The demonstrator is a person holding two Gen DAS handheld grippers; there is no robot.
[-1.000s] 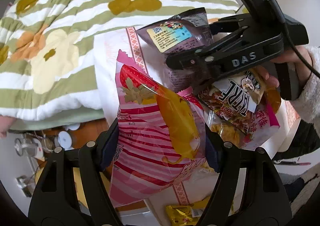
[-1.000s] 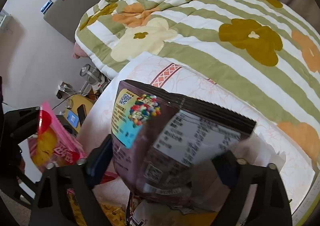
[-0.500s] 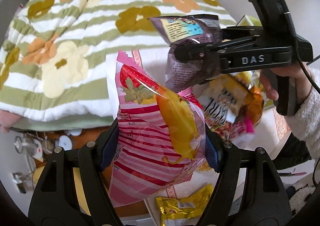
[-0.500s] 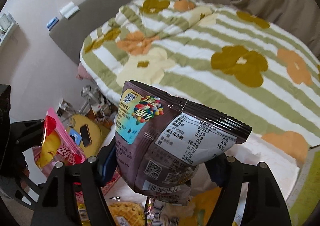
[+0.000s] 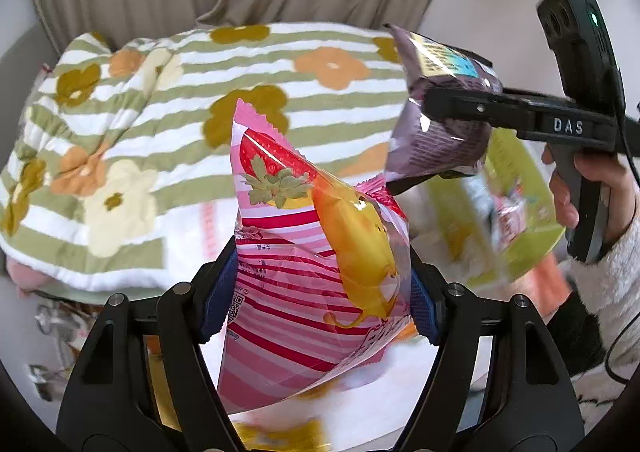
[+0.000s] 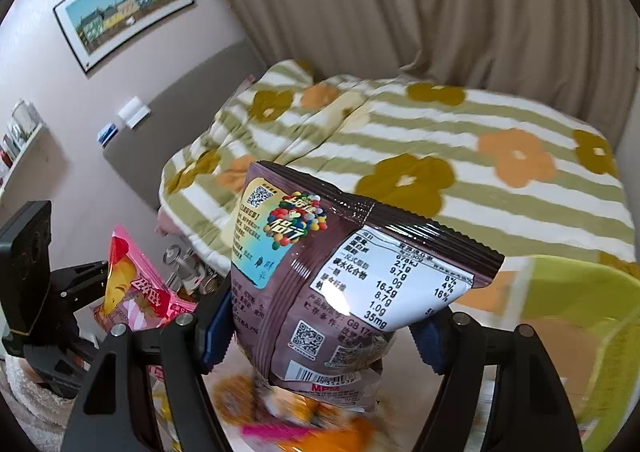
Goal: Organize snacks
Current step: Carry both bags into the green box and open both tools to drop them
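My left gripper (image 5: 320,292) is shut on a pink striped snack bag (image 5: 304,272) with a strawberry and yellow picture, held upright in the air. My right gripper (image 6: 320,332) is shut on a brown candy bag (image 6: 340,284) with a nutrition label, also held up. In the left wrist view the brown candy bag (image 5: 440,124) and the right gripper (image 5: 448,110) are at the upper right, above a lime-green bin (image 5: 532,212). In the right wrist view the pink bag (image 6: 132,292) shows at the lower left and the lime-green bin (image 6: 576,292) at the right.
A bed with a green-striped floral quilt (image 5: 180,112) fills the background. Several blurred snack packets (image 6: 288,416) lie below on a white surface (image 5: 384,400). Curtains (image 6: 400,0) and a framed picture (image 6: 124,8) are on the walls. Small clutter (image 5: 56,332) sits on the floor at left.
Both grippers have lifted their bags higher and tilted up, so the curtains and wall show. The lime-green bin has come into view at the right.
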